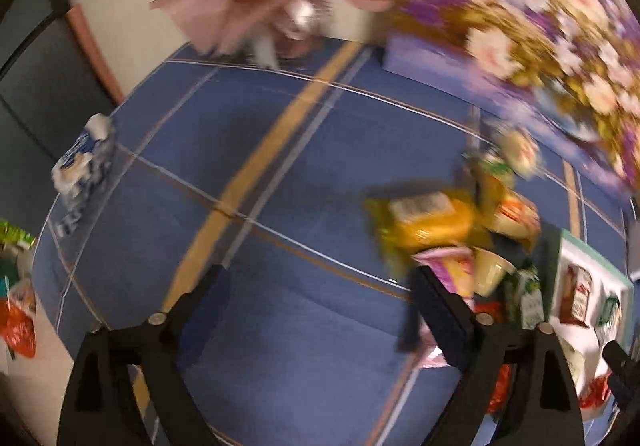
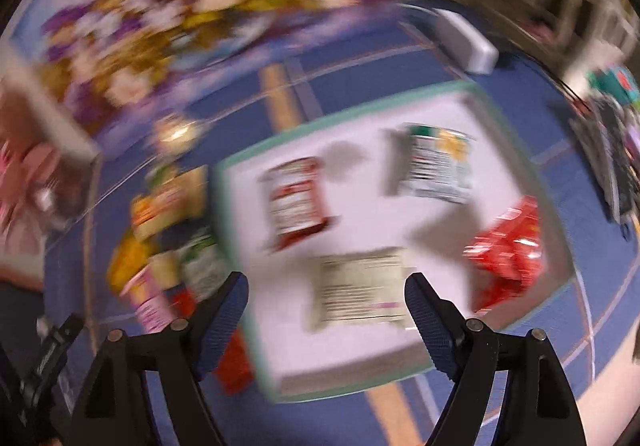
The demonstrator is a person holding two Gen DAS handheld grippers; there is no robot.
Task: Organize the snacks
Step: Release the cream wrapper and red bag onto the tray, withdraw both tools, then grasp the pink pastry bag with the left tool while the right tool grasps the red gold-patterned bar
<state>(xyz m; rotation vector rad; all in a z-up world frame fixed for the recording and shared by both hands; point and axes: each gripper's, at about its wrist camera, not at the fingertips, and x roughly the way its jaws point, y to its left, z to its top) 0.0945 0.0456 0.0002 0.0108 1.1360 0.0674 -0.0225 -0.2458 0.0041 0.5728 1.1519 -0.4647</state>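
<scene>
Both views blurred. Left gripper (image 1: 324,298) spread and empty over bare blue cloth (image 1: 280,174), snack pile (image 1: 452,230) just to its right; right gripper (image 2: 326,302) spread, empty, above tray (image 2: 240,166) holding four packets. Advisable: steady first, take one loose packet squarely from the pile's edge, place in free tray space.

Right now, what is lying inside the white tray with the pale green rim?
In the white tray with the pale green rim lie four packets: a red-and-white packet, a green-and-white packet, a crumpled red bag and a beige packet. Motion blur hides their print; anything beneath them is covered.
</scene>
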